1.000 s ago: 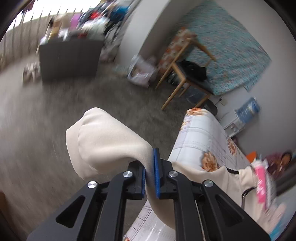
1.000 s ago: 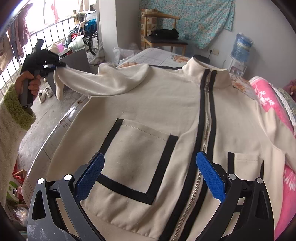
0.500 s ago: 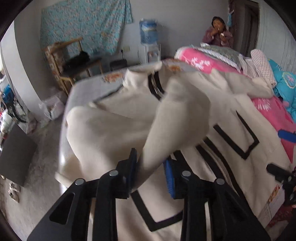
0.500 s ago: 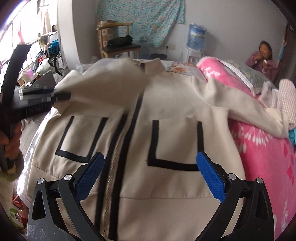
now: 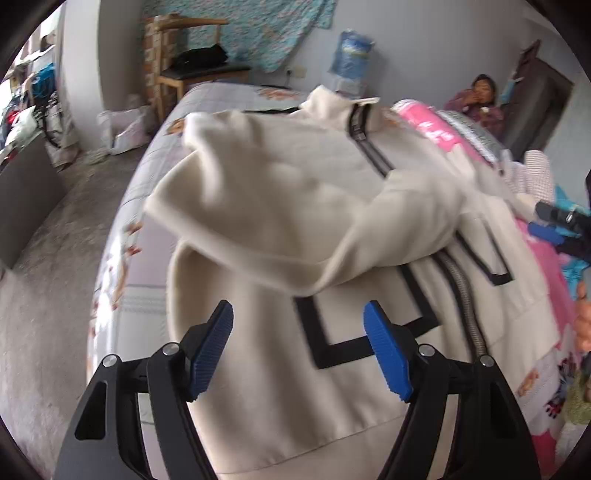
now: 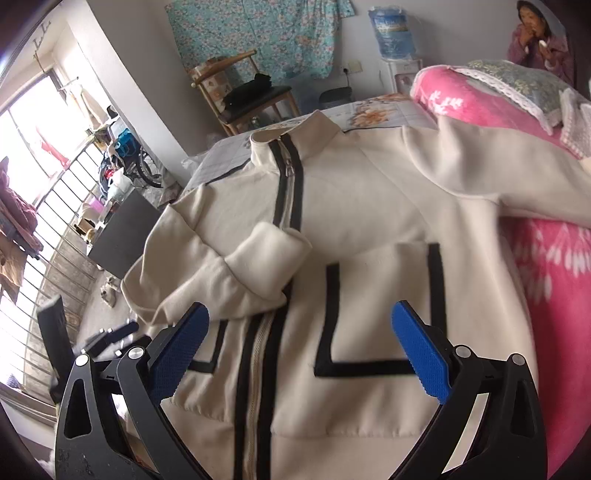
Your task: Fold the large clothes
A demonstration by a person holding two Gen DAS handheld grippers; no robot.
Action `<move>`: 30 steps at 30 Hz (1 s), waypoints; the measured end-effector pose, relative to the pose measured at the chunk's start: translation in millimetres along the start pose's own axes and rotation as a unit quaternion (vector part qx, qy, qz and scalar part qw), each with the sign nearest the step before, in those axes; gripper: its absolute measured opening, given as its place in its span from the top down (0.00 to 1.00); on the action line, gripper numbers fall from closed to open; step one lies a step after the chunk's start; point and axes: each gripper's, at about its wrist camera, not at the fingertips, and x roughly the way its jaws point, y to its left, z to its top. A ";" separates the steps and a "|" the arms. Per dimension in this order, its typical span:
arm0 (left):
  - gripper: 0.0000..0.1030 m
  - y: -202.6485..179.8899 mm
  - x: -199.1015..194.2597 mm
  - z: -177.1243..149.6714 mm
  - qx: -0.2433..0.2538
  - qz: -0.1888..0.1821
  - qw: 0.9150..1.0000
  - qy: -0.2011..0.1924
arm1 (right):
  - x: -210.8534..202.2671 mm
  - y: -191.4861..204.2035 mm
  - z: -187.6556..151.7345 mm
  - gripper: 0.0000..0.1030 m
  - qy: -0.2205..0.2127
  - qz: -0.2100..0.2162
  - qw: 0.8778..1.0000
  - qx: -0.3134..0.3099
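A cream zip-up jacket (image 6: 362, 206) with black trim lies face up on the bed, collar at the far end. Its left sleeve (image 5: 280, 218) is folded across the chest, the cuff (image 6: 266, 254) resting near the zipper. My left gripper (image 5: 299, 347) hovers above the jacket's lower front; its jaws are opening and nothing is between them. My right gripper (image 6: 299, 347) stands open above the hem and pocket (image 6: 380, 314), empty. The other sleeve (image 6: 480, 177) stretches out over the pink blanket. The right gripper also shows at the right edge of the left wrist view (image 5: 557, 229).
A pink blanket (image 6: 546, 266) and pillows lie on the bed's right side. A wooden chair (image 6: 243, 96) and water dispenser (image 6: 391, 33) stand by the far wall. A person (image 6: 535, 37) sits at the back right. A dark cabinet (image 6: 122, 236) and railing are on the left.
The left gripper carried the sleeve from over the floor across onto the jacket's chest, then opened and let it go. The right gripper shifted toward the right pocket, staying open.
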 end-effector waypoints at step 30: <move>0.37 17.3 17.6 -9.8 -0.017 0.095 0.995 -0.027 | -17.9 -19.6 -80.6 0.38 0.175 0.146 0.973 0.032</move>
